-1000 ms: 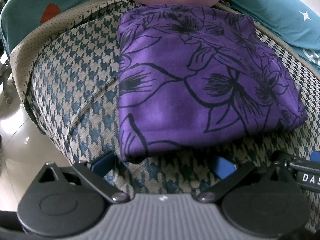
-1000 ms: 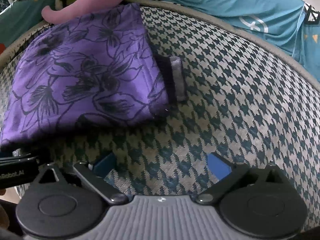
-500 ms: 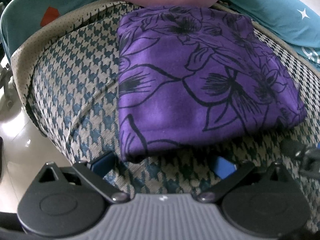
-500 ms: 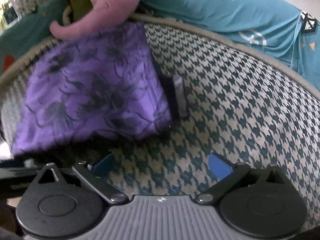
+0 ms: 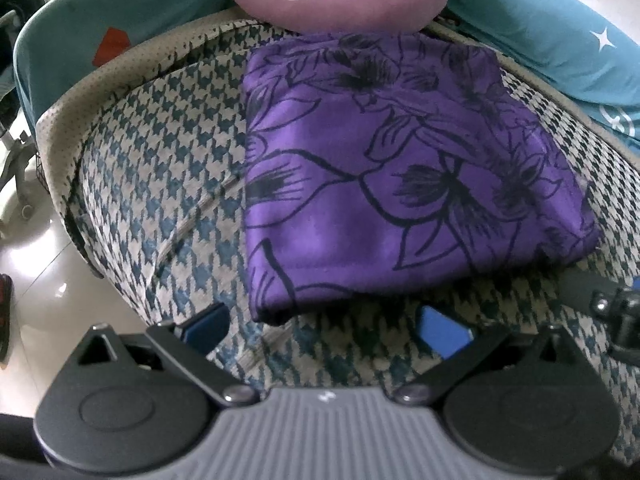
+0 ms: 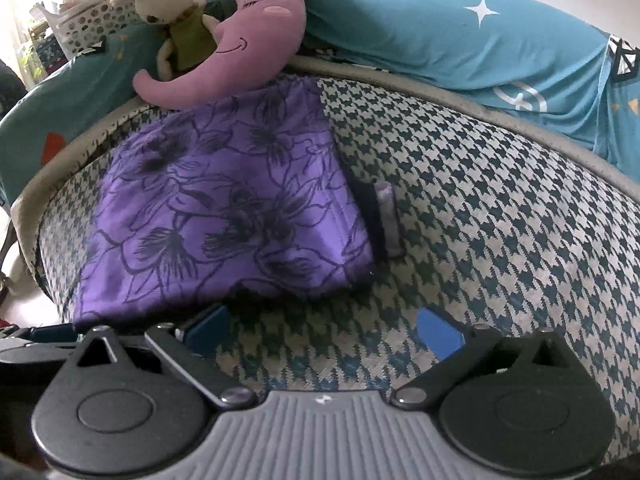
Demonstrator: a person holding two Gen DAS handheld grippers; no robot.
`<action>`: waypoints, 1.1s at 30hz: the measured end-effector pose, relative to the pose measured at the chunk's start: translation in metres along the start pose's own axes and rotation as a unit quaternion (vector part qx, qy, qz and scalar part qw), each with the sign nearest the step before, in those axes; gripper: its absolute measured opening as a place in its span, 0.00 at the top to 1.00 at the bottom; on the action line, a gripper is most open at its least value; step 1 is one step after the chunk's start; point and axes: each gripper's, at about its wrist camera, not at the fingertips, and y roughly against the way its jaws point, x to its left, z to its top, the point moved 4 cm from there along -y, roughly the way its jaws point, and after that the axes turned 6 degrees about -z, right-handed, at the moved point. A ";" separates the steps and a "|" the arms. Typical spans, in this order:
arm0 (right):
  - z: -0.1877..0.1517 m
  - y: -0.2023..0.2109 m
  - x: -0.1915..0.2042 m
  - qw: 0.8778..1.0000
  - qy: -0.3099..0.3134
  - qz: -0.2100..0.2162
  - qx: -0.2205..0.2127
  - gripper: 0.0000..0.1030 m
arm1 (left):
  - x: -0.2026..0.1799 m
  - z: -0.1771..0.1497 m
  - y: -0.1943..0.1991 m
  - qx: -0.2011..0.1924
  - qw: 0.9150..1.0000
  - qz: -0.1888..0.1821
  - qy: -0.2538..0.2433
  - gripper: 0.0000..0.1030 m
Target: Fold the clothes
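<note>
Left gripper (image 5: 324, 326) spread wide, empty, just short of folded purple floral garment (image 5: 384, 184). Right gripper (image 6: 320, 330) likewise wide, empty, over houndstooth cushion (image 6: 500, 216).

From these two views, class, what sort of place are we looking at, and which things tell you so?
Probably a home bedroom or living room. A folded purple floral garment lies on a houndstooth cushion, with a pink moon-shaped plush, a small stuffed rabbit and teal star-print bedding behind it.

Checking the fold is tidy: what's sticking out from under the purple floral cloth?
A dark strip with a pale edge pokes out beside the folded purple floral cloth. How far it runs underneath is hidden.
</note>
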 end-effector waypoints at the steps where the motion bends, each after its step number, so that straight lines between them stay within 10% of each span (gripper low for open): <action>1: 0.000 0.000 0.000 1.000 0.000 0.000 0.000 0.02 | 0.000 0.000 0.001 0.000 1.000 -0.001 0.000 0.00; 33: 0.000 -0.001 0.011 1.000 0.017 0.009 -0.003 0.02 | 0.001 -0.006 0.002 0.019 1.000 0.001 -0.001 0.00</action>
